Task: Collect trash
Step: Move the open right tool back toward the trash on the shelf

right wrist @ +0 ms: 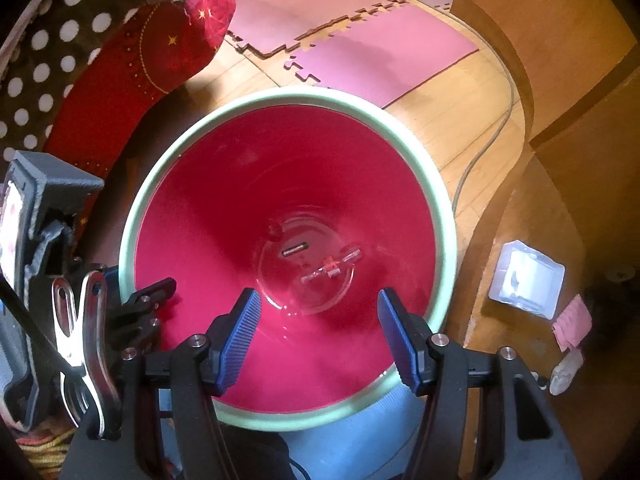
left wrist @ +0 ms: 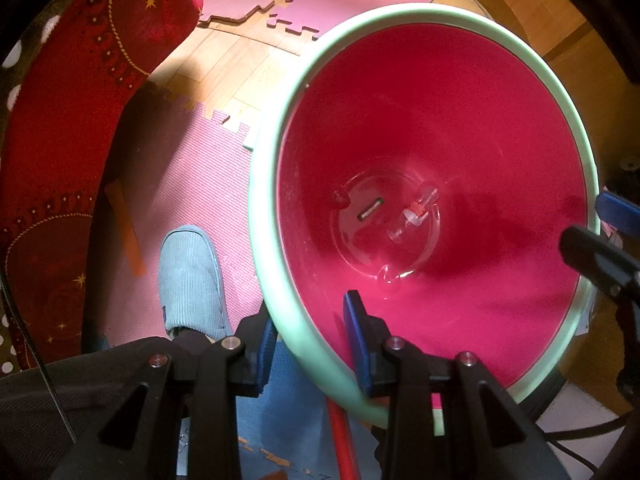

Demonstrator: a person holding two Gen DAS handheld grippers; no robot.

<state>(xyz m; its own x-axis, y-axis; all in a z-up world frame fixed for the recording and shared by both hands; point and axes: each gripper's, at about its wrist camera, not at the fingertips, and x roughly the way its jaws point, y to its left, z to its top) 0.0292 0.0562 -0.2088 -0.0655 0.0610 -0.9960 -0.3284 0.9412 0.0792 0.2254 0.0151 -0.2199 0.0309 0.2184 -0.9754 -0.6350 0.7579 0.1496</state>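
Note:
A red bin [left wrist: 440,100] with a pale green rim [left wrist: 280,288] stands on the floor. My left gripper [left wrist: 310,344] is shut on the rim's near edge, one blue pad outside and one inside. It also shows in the right wrist view as a black finger [right wrist: 154,290] on the rim. My right gripper [right wrist: 319,308] hangs open over the bin's mouth with nothing between its pads. A small clear plastic scrap with a red bit [right wrist: 332,266] lies at the bin's bottom [left wrist: 416,212]. A clear blister pack [right wrist: 526,278], a pink scrap [right wrist: 572,322] and a pale crumpled bit [right wrist: 564,372] lie on the brown surface at right.
A red star-patterned cushion [left wrist: 80,100] and dotted fabric [right wrist: 48,60] crowd the left. Pink foam mats [right wrist: 360,52] lie on the wooden floor beyond the bin. A person's slippered foot [left wrist: 192,276] rests beside it. A grey cable [right wrist: 480,148] runs along the right.

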